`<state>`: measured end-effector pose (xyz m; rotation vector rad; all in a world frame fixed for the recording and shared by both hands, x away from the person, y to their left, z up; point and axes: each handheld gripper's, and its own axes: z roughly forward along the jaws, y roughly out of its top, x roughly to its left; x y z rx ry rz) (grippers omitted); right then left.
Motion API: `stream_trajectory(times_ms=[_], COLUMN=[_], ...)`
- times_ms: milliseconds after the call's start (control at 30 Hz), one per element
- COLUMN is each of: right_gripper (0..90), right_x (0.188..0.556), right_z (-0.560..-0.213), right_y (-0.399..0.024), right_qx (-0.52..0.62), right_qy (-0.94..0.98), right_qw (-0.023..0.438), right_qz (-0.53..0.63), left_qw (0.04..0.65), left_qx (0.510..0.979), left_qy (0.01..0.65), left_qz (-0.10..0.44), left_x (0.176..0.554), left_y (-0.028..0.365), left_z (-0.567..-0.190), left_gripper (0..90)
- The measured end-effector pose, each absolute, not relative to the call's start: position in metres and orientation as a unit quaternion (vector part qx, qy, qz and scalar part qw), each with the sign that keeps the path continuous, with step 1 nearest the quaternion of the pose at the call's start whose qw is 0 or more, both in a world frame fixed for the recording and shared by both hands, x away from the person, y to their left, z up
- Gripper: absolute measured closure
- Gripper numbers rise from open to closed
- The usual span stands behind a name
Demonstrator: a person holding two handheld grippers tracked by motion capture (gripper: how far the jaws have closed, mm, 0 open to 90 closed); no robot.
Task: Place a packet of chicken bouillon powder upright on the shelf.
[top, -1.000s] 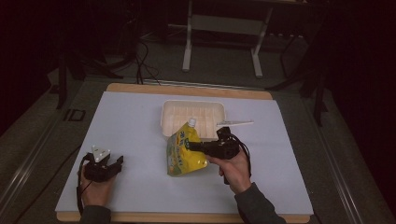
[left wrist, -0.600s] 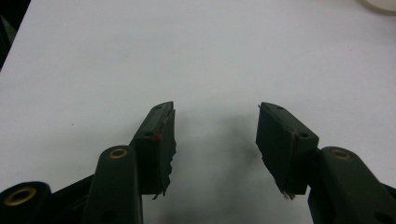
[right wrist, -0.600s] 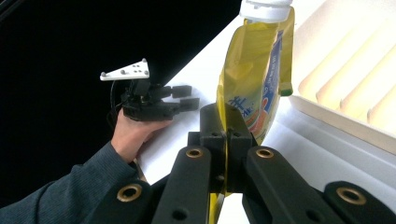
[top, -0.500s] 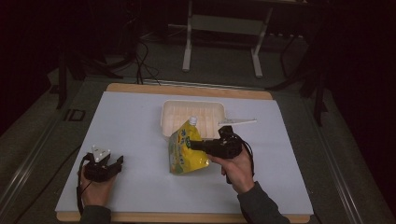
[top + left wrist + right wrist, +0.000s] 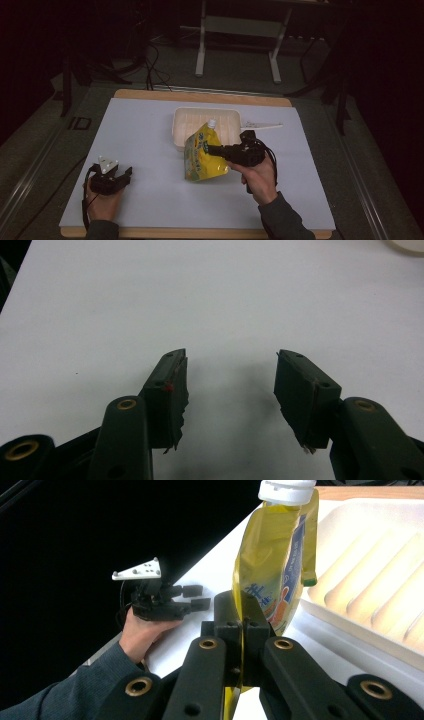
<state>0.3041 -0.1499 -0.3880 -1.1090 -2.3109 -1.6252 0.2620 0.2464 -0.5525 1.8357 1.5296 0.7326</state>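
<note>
Two black jaws of the right gripper (image 5: 242,630) are clenched on the side edge of the yellow spouted plastic pouch (image 5: 203,156), mid-frame in the high view; the thin seam is pinched, likely so it hangs spout-up for the ribbed white foam tray (image 5: 186,120) just behind. The left gripper (image 5: 231,390) is parked released, lower left. Versus a second earlier, the pouch is tilted more upright.

On the bench (image 5: 150,145), the ridged tray (image 5: 192,122) sits toward the far middle. The spouted refill pouch (image 5: 202,157) stands just before it, spout leaning over the tray's near rim, the right claw (image 5: 212,149) at its right edge. The left claw (image 5: 126,172) rests well apart, near the front-left corner.
</note>
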Motion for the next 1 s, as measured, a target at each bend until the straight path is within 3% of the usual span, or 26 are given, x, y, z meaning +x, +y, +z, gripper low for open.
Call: stream_trajectory(times_ms=[1000], right_gripper=[89.9], right_x=[0.314], right_z=[-0.361], right_y=[-0.169], right_qx=[-0.377], right_qy=[-0.747], right_qw=[0.010], right_qz=[-0.548], left_qw=[0.313], left_qx=[0.700], left_qy=[0.580], left_qz=[0.277], left_x=[0.262], left_y=[0.246], left_z=[-0.553], left_gripper=[47.1])
